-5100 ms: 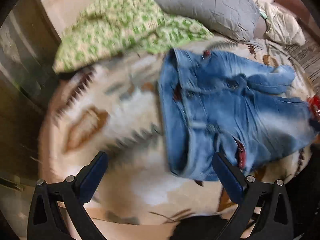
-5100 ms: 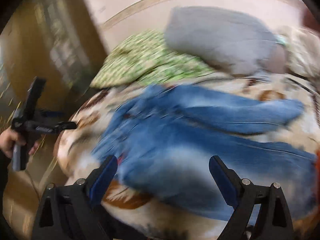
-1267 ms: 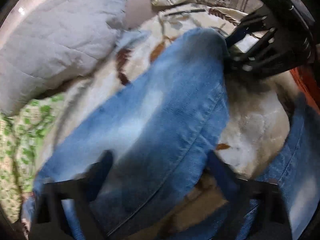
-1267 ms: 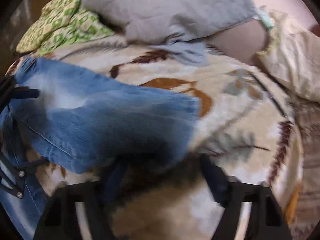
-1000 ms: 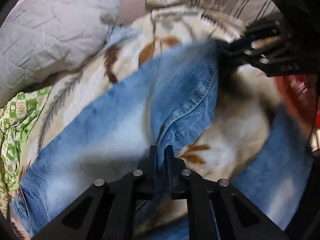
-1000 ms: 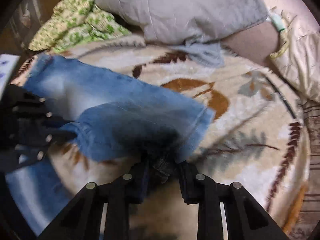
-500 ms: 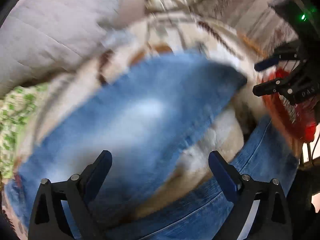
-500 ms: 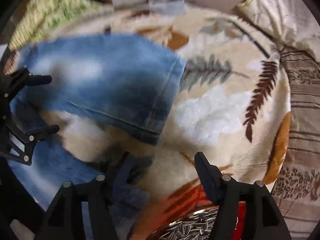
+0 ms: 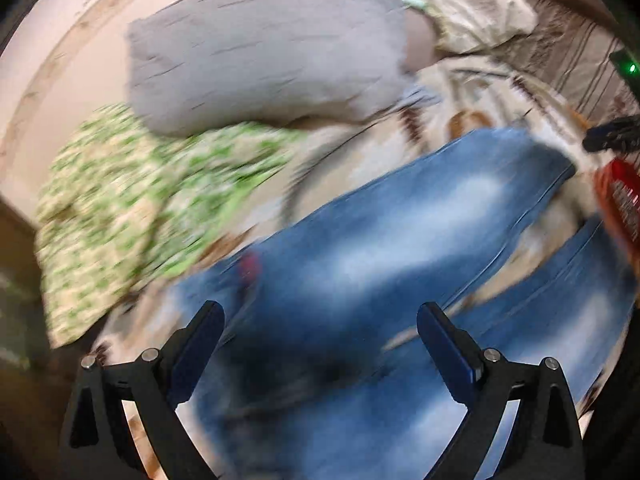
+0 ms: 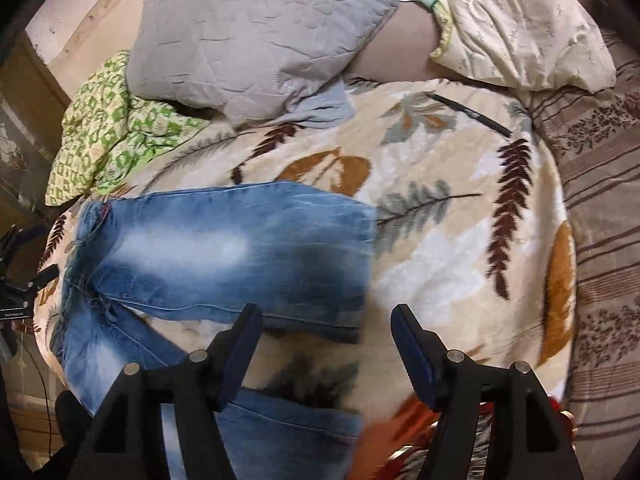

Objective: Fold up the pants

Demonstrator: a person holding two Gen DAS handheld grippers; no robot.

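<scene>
Blue faded jeans (image 10: 224,256) lie spread on a leaf-patterned blanket (image 10: 440,240), the two legs splayed apart with the waist at the left. The far leg ends in a cuff (image 10: 362,272); the near leg (image 10: 256,424) runs under my right gripper. My right gripper (image 10: 326,332) is open and empty, just above the gap between the legs. In the blurred left wrist view the jeans (image 9: 380,264) fill the lower frame. My left gripper (image 9: 318,334) is open and empty over the upper part of the jeans.
A grey quilted pillow (image 10: 256,36), a green patterned cloth (image 10: 108,128) and a cream pillow (image 10: 520,28) lie at the back. A black pen (image 10: 468,114) rests on the blanket. A red packet (image 9: 618,196) sits at the right, near the cuffs. A striped bedcover (image 10: 600,200) lies at the right.
Both grippers let go of the far jeans leg, which now lies flat and straight. Both opened and pulled back; the left one swung toward the waist end.
</scene>
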